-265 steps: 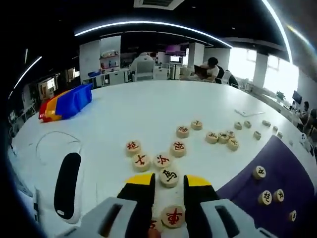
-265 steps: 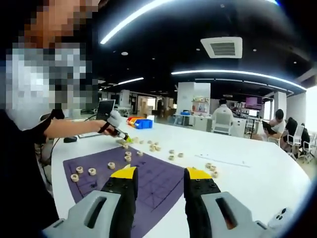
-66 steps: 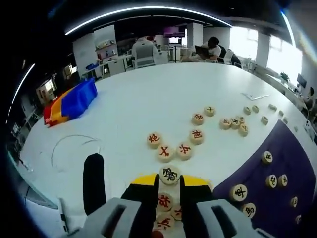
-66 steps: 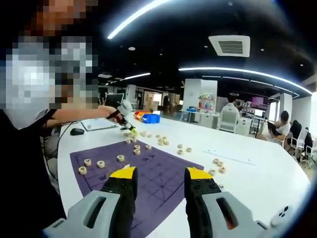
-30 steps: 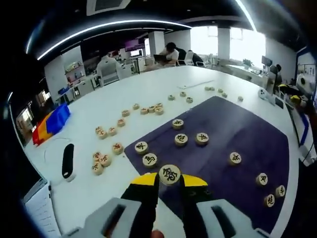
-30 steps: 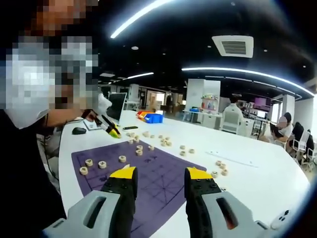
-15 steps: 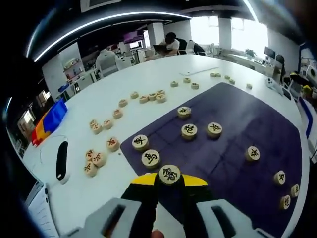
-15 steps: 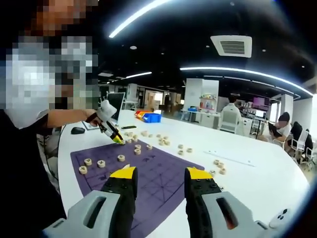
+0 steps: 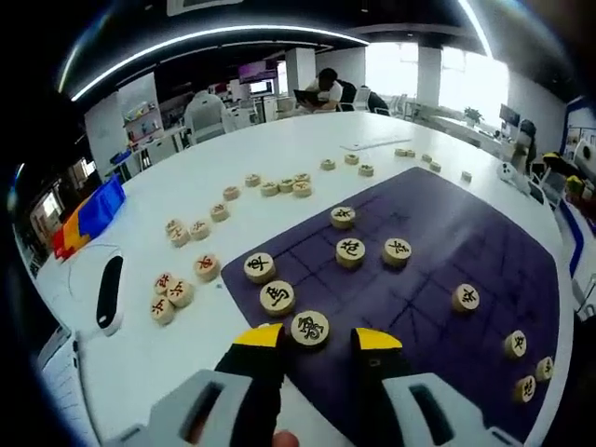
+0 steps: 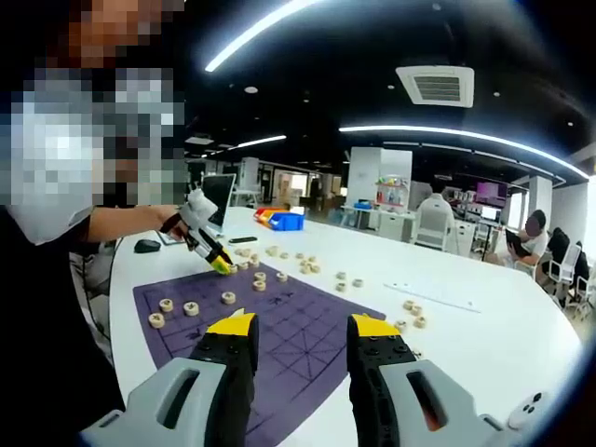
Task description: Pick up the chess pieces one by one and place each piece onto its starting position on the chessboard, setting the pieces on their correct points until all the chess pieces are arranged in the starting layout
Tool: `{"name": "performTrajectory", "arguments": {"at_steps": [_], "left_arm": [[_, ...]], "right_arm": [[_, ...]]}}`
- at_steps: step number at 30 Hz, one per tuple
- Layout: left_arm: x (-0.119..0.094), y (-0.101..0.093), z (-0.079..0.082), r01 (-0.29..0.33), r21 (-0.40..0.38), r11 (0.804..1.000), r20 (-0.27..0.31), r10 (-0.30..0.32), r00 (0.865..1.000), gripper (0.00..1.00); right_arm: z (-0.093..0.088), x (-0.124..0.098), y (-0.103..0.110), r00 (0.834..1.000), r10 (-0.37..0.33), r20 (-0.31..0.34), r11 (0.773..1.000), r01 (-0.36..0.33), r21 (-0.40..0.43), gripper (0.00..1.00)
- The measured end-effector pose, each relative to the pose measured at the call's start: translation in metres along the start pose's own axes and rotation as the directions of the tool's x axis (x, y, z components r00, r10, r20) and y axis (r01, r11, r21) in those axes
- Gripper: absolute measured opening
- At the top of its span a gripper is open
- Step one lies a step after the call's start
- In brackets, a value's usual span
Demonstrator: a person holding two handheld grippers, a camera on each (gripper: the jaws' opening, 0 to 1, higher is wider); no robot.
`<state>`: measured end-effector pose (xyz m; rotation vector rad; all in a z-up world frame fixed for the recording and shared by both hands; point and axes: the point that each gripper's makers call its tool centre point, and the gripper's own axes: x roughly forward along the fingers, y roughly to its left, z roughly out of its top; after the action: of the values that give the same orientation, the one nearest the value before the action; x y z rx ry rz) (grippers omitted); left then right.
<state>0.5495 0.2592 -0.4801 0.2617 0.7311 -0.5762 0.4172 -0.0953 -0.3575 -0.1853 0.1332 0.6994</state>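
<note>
Open office under a dark ceiling [image 10: 307,84], curved light strips [image 9: 214,35] glowing overhead, bright windows [image 9: 470,79] at the far side, white pillar [image 10: 369,179], people seated at distant desks.

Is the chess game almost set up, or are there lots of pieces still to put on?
Just started. About ten round wooden chess pieces sit on the purple chessboard mat. The left gripper has its jaws open around one piece resting at the mat's near edge. Many more loose pieces lie scattered on the white table. The right gripper is open, holding nothing.
</note>
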Motion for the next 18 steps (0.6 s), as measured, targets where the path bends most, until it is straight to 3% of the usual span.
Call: {"name": "performTrajectory", "arguments": {"at_steps": [5,10,14,18], "left_arm": [[-0.029,-0.003,0.019,-0.017,0.002,1.000,0.088,0.016,0.996,0.31],[-0.061,-0.014,0.038,-0.009,0.034,0.999,0.240,0.000,0.971,0.36],[-0.091,-0.036,0.049,0.054,0.054,0.997,0.389,-0.070,0.918,0.36],[-0.114,-0.045,0.044,0.051,0.052,0.997,0.472,-0.069,0.879,0.36]], "right_arm": [[0.002,0.002,0.002,1.000,0.006,0.004,1.000,-0.006,-0.001,0.39],[0.004,0.002,0.003,1.000,0.013,0.006,1.000,-0.013,-0.006,0.39],[0.005,0.003,0.005,1.000,0.019,0.005,1.000,-0.019,-0.010,0.39],[0.007,0.004,0.008,1.000,0.027,0.005,0.999,-0.027,-0.017,0.39]]}}
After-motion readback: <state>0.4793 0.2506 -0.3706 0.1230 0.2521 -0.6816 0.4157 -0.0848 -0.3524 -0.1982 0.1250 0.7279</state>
